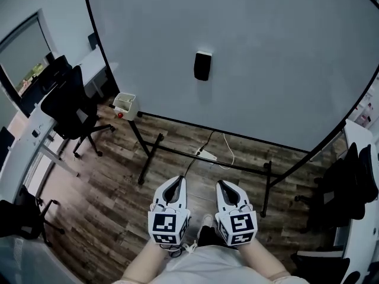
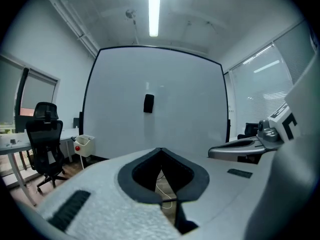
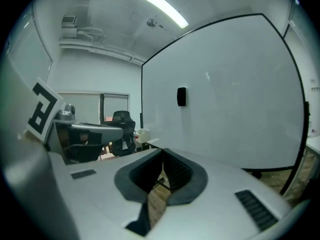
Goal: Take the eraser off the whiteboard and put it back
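Nearest the camera, the left gripper [image 1: 176,182] and the right gripper [image 1: 224,185] are held side by side above the wooden floor [image 1: 112,218], both pointed toward the whiteboard [image 1: 278,58]. In the left gripper view the jaws are seen pressed together at their tips, with nothing between them. The right gripper's jaws are likewise closed on nothing. Farther off, a white power strip [image 1: 206,155] is seen on the floor between the legs of the whiteboard's stand. A small white box [image 1: 124,104] is mounted at the whiteboard's lower left corner, and a black office chair [image 1: 74,108] is placed to its left. The black eraser [image 1: 202,65] is stuck upright on the whiteboard, near its middle and somewhat closer to its left edge, well apart from both grippers.
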`<state>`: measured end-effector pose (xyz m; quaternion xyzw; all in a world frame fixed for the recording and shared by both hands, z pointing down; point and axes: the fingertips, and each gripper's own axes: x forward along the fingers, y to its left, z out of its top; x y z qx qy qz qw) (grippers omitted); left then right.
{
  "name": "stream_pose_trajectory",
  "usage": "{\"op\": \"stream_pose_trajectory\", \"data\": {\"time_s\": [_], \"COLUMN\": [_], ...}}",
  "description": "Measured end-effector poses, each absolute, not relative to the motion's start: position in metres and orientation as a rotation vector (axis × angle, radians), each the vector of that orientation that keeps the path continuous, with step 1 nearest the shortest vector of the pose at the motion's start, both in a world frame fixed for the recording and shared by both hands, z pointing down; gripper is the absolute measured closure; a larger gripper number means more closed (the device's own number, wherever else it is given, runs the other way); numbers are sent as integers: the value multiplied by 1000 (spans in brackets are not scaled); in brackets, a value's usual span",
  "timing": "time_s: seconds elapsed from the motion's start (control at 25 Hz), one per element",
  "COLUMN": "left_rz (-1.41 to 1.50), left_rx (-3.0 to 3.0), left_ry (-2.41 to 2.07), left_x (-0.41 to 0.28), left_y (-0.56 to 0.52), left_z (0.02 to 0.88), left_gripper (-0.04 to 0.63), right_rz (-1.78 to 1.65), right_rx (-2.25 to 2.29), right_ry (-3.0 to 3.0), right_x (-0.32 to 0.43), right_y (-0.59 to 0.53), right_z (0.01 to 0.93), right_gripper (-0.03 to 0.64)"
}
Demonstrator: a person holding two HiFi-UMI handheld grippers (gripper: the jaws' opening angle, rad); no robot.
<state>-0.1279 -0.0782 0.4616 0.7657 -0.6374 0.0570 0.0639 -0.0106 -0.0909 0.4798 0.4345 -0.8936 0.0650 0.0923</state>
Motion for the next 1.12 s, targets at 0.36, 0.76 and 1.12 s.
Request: {"op": "stream_pose_trajectory", "data": {"time_s": [0.36,0.76,1.12], "left_rz": [129,35,-27], "left_rx": [2395,2412,2558], "left_ry": [-1868,-1856,-1806], "left_x": [-113,-127,-131], "left_y": [-231,-330,-381], "left_z": [437,397,347], "left_gripper": [578,577,376], "right_rz": [176,145,161], "right_rx": [1265,1400,1556], "right_ry": [-2691,-2659,-2604], "right_x": [-15,-15,-23], "right_y": [-237,-321,-350], "right_z": [458,434,418], "right_gripper": [588,588,588]}}
